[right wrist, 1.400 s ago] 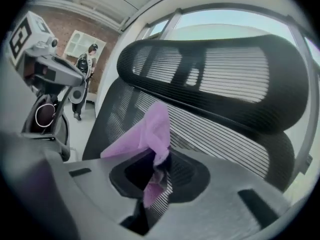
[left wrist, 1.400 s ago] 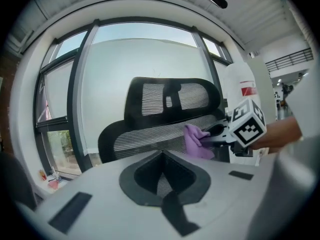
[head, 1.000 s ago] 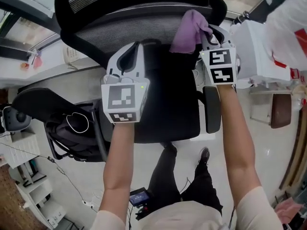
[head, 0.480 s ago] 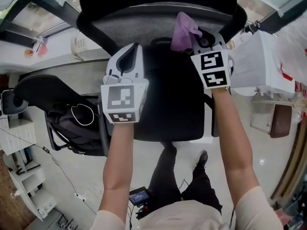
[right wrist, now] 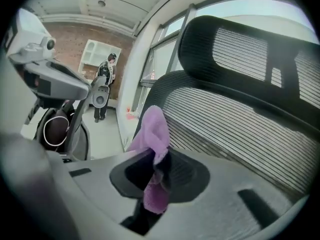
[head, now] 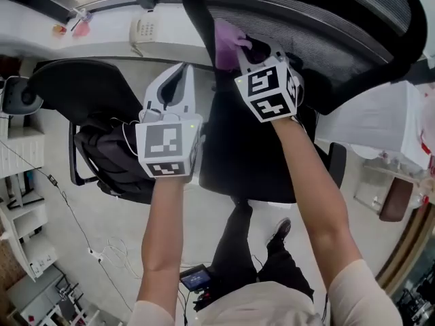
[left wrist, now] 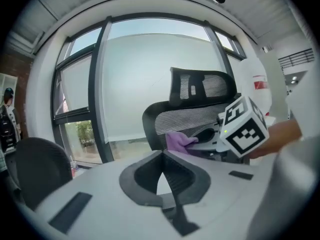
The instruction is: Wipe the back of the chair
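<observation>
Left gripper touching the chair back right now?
Apart. The left gripper view shows the chair back standing well beyond the left gripper, whose shut jaws have nothing against them.

1. Pretty clearly an office. A mesh-back swivel chair (head: 319, 26) fills the top of the head view, with a second black chair (head: 81, 87) at the left.
2. Upper left: a desk phone (head: 143, 27) on a long white counter (head: 102, 39).
3. The left gripper view shows tall framed windows (left wrist: 150, 79) across the middle.
4. The right gripper view, upper left, has a brick wall (right wrist: 67, 34) and white shelving (right wrist: 97, 51).
5. Lower left of the head view, cables (head: 102, 253) trail over the floor.
</observation>
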Available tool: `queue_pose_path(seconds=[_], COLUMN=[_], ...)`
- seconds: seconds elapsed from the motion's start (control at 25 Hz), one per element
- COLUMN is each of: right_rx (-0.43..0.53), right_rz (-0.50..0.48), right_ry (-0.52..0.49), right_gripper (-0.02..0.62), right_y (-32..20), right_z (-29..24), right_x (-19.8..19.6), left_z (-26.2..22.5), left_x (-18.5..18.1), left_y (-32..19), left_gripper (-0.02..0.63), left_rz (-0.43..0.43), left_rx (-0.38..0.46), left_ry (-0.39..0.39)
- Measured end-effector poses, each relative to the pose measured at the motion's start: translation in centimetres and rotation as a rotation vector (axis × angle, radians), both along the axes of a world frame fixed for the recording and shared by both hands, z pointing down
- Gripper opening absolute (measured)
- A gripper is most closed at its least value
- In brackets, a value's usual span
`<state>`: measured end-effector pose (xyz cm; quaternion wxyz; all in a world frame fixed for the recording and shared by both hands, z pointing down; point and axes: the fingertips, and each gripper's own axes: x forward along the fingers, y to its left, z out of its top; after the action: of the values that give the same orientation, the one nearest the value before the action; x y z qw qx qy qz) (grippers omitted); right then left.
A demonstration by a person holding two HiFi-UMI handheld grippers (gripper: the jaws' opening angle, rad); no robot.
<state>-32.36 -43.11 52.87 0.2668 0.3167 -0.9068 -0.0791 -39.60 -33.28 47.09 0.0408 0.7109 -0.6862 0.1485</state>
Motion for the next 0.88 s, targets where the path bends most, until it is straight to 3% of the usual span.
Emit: queue_pose_path(seconds=[0.16,0.32,0.6,0.88], right_rx=[0.01,0.02,0.02,-0.002], right_rz=[0.029,0.082,0.26,0.515], right_ry=[-0.006,-0.01,-0.003,-0.036], right_gripper=[0.052,0.052,0.054,0.052], right_y=[-0.4,-1.2,-4.0,-4.8], right_z=[0.1,0.3,-0.8,-1.1], right_x=[0.1,3.1,18.6,34.9], left_z=[1.1,1.5,0.0,0.3], left_x=[-1.8,0.6,12.5,23.5], left_y=[0.8,-0.3,-4.6,-6.4], left_gripper=[0.008,0.008,0.008,0.008], left_rz=[-0.023,0.016,0.17,0.314], left_rx=[-0.011,-0.01,-0.008,-0.009], left_ry=[0.01,0.013,0.033,0.03])
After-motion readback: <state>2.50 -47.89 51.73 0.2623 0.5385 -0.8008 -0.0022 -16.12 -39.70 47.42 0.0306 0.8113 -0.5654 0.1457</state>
